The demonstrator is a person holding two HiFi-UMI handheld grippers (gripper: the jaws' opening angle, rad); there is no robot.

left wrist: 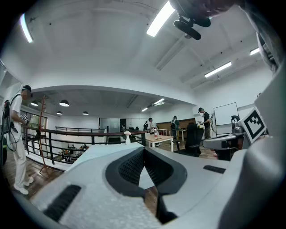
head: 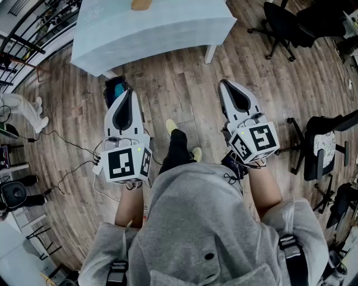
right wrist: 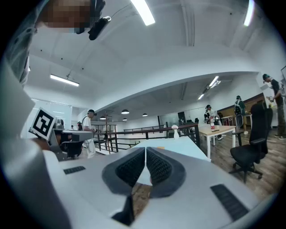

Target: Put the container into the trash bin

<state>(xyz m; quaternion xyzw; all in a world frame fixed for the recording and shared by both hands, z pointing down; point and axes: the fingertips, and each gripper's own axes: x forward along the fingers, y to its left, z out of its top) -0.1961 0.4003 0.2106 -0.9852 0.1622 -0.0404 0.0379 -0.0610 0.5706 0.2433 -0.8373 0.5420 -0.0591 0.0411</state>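
Left gripper [head: 129, 92] and right gripper [head: 224, 84]: clenched, empty. The likely container [head: 141, 4], orange-brown, lies on the surface [head: 168, 28] ahead, nearer the left gripper. The trash bin [head: 114, 88] stands beneath that gripper's tip.

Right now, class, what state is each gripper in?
Left gripper: closed, nothing between its jaws.
Right gripper: closed, nothing between its jaws.

The bench [head: 151, 28] stands on the floor [head: 179, 89] ahead of the person, with a small object [head: 141, 4] on its far part. The left hand-held gripper [head: 130, 92] and the right hand-held gripper [head: 224, 84] are side by side, short of the bench's near edge. Office chairs [head: 279, 22] stand to the right and a railing [head: 22, 39] to the left.
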